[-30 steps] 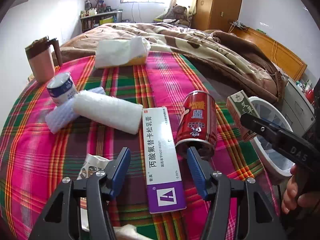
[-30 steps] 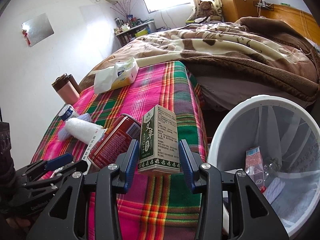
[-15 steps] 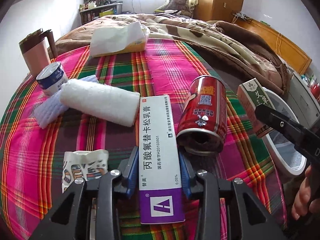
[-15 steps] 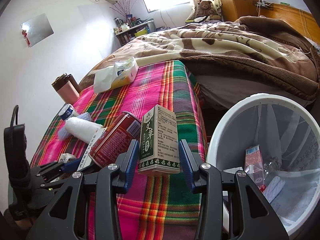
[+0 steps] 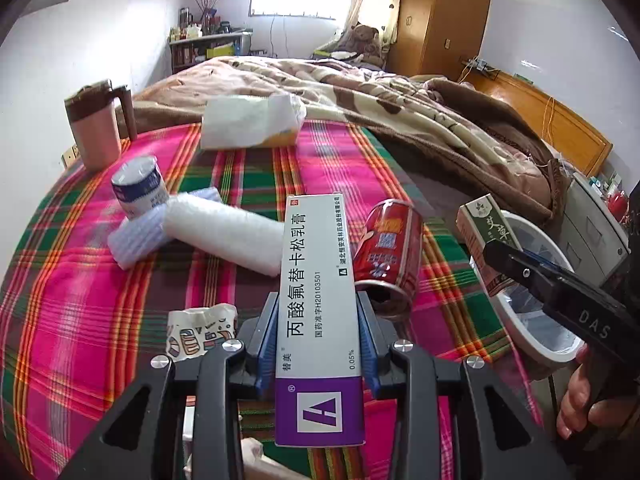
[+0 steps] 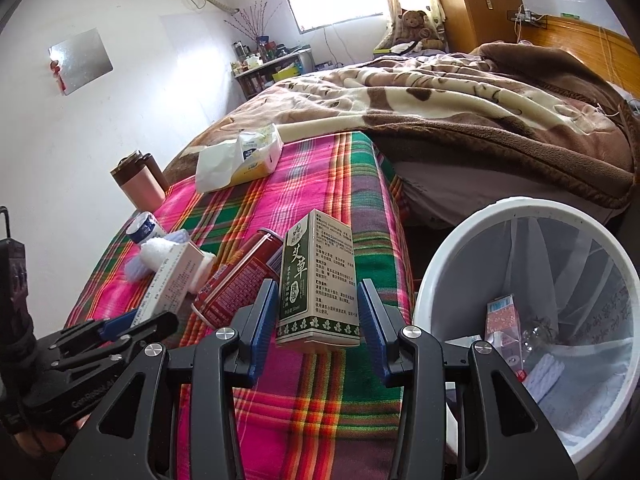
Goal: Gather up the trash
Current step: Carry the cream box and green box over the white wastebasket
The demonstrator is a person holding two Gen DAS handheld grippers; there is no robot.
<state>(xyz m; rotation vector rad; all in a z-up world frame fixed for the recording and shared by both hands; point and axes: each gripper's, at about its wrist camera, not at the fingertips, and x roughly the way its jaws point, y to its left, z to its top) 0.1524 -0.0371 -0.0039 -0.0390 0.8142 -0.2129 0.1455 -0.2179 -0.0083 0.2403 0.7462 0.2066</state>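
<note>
Both grippers loaded, bin next.

My left gripper pinches the ointment box by its long sides, lifted off the blanket; my right gripper has its 2 pads around the green box, gaps showing, so I cannot tell if it is gripped. It sits just left of the bin. I would swing right over the rim before releasing. The can lies left of the bin.

Pink lidded mug, tissue pack (on plaid cloth), brown blanket, teddy bear
</note>
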